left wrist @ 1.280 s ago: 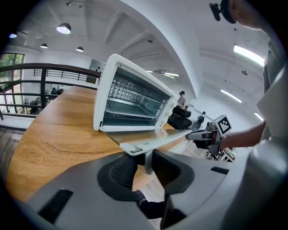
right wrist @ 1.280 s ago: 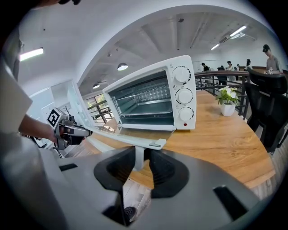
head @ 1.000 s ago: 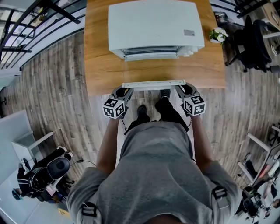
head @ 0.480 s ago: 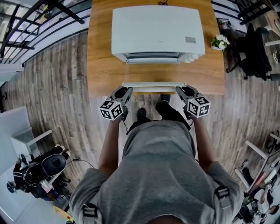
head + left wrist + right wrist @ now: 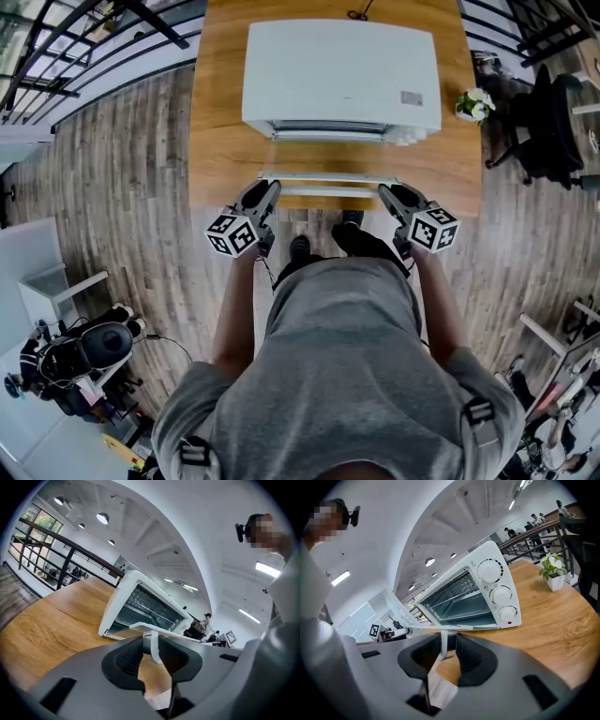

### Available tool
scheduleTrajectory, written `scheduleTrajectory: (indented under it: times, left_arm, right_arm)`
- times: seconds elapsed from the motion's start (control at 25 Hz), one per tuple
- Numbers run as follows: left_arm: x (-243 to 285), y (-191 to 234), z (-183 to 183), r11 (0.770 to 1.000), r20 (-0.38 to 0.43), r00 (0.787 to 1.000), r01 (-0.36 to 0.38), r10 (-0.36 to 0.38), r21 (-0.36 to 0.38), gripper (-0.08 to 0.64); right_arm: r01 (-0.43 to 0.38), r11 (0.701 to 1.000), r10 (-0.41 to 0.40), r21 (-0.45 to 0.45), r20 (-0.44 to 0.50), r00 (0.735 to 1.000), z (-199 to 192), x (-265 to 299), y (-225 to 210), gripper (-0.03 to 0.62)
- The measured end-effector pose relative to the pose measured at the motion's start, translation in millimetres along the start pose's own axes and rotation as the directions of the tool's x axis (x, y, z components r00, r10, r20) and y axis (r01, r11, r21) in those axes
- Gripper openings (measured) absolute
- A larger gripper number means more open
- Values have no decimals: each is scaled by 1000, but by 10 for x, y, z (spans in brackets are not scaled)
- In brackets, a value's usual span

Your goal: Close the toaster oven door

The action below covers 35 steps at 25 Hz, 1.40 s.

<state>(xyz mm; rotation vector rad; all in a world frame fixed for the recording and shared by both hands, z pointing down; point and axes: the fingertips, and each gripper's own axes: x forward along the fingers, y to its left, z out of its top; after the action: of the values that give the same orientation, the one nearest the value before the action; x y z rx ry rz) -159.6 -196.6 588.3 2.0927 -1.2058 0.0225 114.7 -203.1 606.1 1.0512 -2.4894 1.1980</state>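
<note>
Toaster oven (image 5: pixel 342 70), rear centre of bench (image 5: pixel 220 141), door open: left tongs (image 5: pixel 270 187) and right tongs (image 5: pixel 384 191) clamp the door handle (image 5: pixel 328 177), lately lifted inward from the bench's front edge; closing begun, most swing remaining.

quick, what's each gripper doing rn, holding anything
Left gripper: closed on the door handle, near its left end.
Right gripper: closed on the same door handle, near its right end.
</note>
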Motion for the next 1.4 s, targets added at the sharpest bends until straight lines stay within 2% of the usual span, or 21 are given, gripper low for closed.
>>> scheduleTrajectory:
  times: [0.44,0.76,1.2,1.4]
  left_arm:
    - [74,-4,282,997,130,991,-7,17,-77,120]
    - [120,-7,516,992,249,967,-27,57,-121,121]
    - [164,19,619,985,323,941,-49,101,-164,121]
    - [190,25,705,984,332,939,-37,94,-172,123]
  right_arm:
    - [-96,993,93,70,37,995,318,51,2,123]
    - [-164,973,150,160,97,984,563,91,4,129]
    - [-229,955,213,187,100,972,691,140,-20,133]
    - [-230,952,211,205,106,972,774,166,-2,135]
